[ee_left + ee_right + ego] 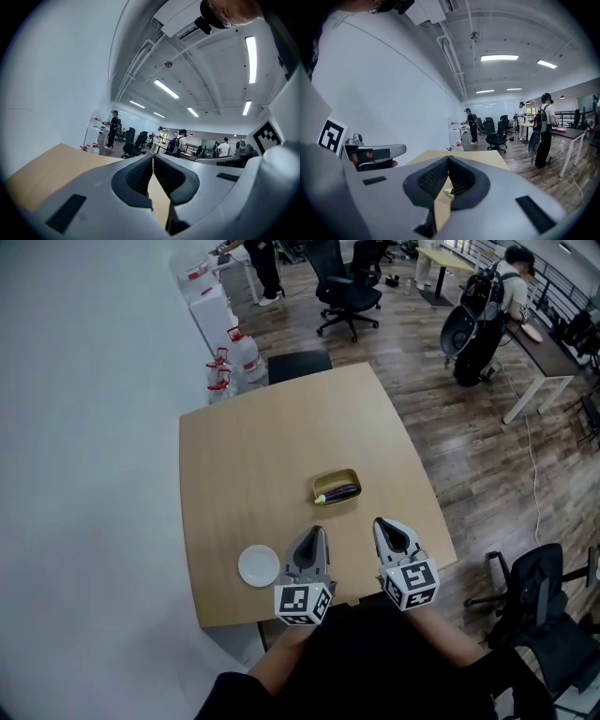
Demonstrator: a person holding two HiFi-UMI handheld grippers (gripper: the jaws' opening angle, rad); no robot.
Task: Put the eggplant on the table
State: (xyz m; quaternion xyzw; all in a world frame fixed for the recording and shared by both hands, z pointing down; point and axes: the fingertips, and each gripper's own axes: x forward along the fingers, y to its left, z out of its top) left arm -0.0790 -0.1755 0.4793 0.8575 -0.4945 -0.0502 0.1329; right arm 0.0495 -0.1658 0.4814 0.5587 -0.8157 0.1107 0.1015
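A dark purple eggplant point(341, 491) with a green stem lies in a small mustard-yellow tray point(335, 475) on the wooden table point(272, 446), right of centre. Both grippers hover over the table's near edge, short of the tray. My left gripper point(317, 532) has its jaws together with nothing between them; its own view shows the tips point(153, 157) meeting. My right gripper point(379, 522) is also shut and empty, its tips point(448, 158) touching. Behind its jaws a bit of the eggplant's green stem point(448, 191) shows. The left gripper point(375, 156) appears beside it.
A white round plate point(259, 565) sits near the table's front left, beside my left gripper. Water bottles point(234, 357) and a dark chair point(298, 365) stand past the far edge. A black office chair point(534, 606) is at the right, and a person with a backpack point(487, 296) stands farther off.
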